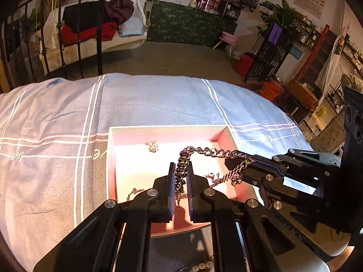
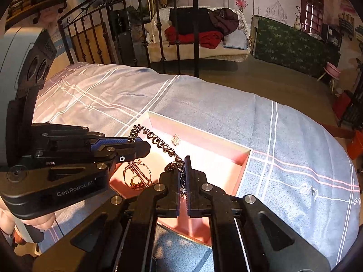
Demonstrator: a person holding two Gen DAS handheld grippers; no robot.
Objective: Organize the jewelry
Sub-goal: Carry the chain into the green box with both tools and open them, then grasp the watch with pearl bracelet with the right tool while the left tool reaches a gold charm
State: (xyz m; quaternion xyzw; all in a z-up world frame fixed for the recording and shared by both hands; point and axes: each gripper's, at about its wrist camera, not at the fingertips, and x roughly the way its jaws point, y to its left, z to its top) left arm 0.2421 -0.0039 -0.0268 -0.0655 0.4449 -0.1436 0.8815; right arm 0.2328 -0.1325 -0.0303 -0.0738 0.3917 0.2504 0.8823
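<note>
A heavy silver chain (image 1: 204, 151) hangs over an open pink box (image 1: 168, 133) on the bed. My left gripper (image 1: 181, 170) is shut on one end of the chain. My right gripper (image 2: 184, 172) is shut on the other end (image 2: 174, 165); it also shows in the left wrist view (image 1: 247, 161). The chain (image 2: 156, 140) stretches between the two grippers above the box (image 2: 204, 133). A small sparkly brooch (image 1: 153, 146) lies on the box floor, also in the right wrist view (image 2: 175, 139). Gold rings and thin chains (image 2: 136, 176) lie in the box under the left gripper (image 2: 138, 145).
The box sits on a blue-grey bedspread (image 1: 147, 99) with white stripes. A black iron bed frame (image 2: 127, 34) stands behind. Small pearls (image 1: 202, 266) lie on a dark surface below my left gripper.
</note>
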